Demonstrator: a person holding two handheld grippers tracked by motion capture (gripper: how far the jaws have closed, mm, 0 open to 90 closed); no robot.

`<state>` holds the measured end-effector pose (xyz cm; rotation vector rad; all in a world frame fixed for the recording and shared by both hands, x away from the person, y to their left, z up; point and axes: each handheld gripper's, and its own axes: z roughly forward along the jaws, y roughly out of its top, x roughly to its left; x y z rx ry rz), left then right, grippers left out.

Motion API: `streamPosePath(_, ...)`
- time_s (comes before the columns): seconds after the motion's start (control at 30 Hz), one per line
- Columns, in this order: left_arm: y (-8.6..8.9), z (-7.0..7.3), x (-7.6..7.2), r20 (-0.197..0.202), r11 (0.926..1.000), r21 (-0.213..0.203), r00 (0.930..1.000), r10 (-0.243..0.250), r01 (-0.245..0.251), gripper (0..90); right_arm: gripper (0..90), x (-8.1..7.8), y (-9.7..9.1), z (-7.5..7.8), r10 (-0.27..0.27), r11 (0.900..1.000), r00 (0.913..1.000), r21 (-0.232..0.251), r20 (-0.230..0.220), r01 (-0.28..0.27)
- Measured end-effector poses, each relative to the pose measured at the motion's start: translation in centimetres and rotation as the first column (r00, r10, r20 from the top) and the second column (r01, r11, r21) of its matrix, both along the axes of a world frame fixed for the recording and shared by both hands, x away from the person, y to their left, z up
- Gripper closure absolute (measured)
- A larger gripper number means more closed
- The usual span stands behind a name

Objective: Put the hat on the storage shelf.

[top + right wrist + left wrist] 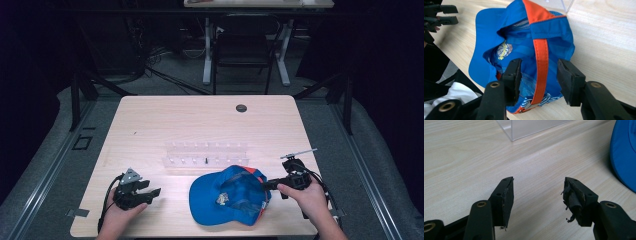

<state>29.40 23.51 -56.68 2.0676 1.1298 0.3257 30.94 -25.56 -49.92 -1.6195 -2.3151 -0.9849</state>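
While the blue cap (231, 196) lies upside down near the front edge of the wooden table (150, 125), just in front of the clear acrylic rack (206, 154), the work looks to be at its very start. The right gripper (539, 75) has its 2 jaws either side of the cap's rear edge, straddling the orange strap (541, 62) and the mesh beside it. A gap shows between each pad and the fabric, so the jaws stand apart and nothing is clamped yet. The left gripper (142, 192) rests on the table well to the left of the cap, its jaws wide apart and bare, with the brim (624, 155) off to one side. Judging by this, the grasp itself, any lifting, and wherever the cap is meant to go are all left to do.
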Motion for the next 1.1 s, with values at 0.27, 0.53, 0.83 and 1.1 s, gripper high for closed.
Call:
streamPosePath(0.27, 0.0, 0.0, 0.0, 0.001, 1.0, -0.002, 1.0, 0.003, -0.003, 42.1, 61.9, 0.2, 0.2, -1.1, 0.011, 0.9998, 0.9989, 0.019, -0.046, -0.01)
streamPosePath(0.53, -0.1, 0.0, 0.0, 0.0, 1.0, 0.002, 1.0, -0.001, 0.001, 42.1, 65.2, 0.1, 0.4, -0.9, 0.045, 0.9971, 0.9972, 0.064, -0.06, -0.042)
streamPosePath(0.83, -0.1, -0.1, 0.0, 0.001, 1.0, 0.003, 1.0, -0.002, 0.002, 42.3, 69.9, 0.0, 0.3, -0.7, 0.049, 0.9958, 0.9966, 0.08, -0.067, -0.043)
streamPosePath(1.1, -0.2, -0.1, 0.0, 0.001, 1.0, 0.004, 1.0, -0.002, 0.002, 42.4, 76.9, 0.0, 0.3, -0.5, 0.055, 0.9951, 0.9967, 0.086, -0.06, -0.049)
